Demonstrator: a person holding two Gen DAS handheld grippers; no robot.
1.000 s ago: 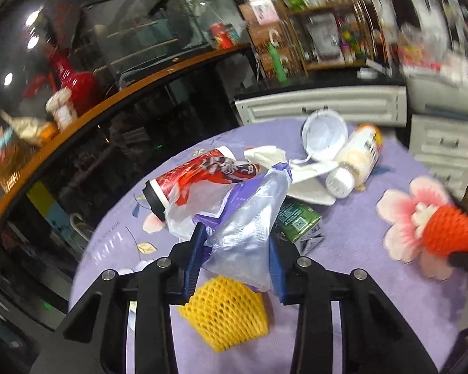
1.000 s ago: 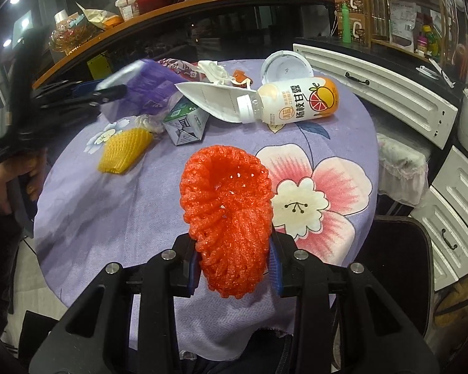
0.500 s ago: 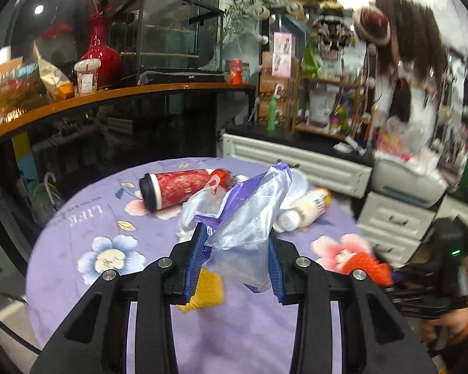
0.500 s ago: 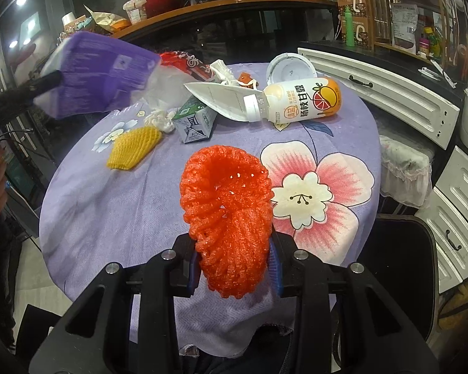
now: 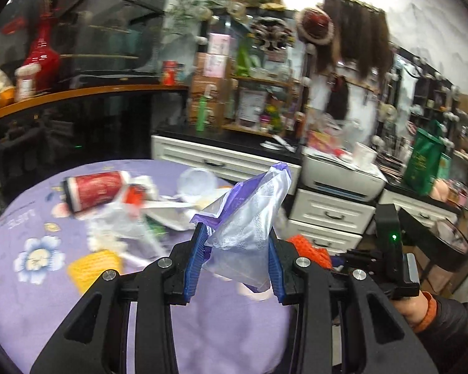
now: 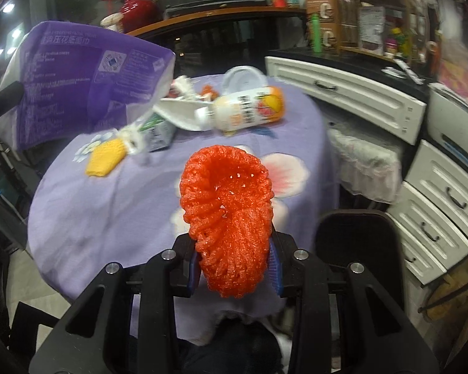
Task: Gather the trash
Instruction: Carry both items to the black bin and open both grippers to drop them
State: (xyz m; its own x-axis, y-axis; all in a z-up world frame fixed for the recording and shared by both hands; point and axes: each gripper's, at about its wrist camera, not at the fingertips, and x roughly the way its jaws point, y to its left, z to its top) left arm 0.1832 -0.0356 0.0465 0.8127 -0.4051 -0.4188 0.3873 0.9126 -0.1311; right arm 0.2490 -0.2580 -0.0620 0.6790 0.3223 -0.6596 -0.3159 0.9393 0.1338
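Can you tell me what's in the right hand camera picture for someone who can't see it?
The right tool grips an orange foam net above a round table with a purple flowered cloth. Farther back on the table lie a drink bottle, a yellow foam net and a small carton, while a purple plastic bag hangs at the left.

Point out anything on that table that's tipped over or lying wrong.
The drink bottle and the red cup both lie on their sides on the purple tablecloth, amid scattered wrappers. No spill is visible.
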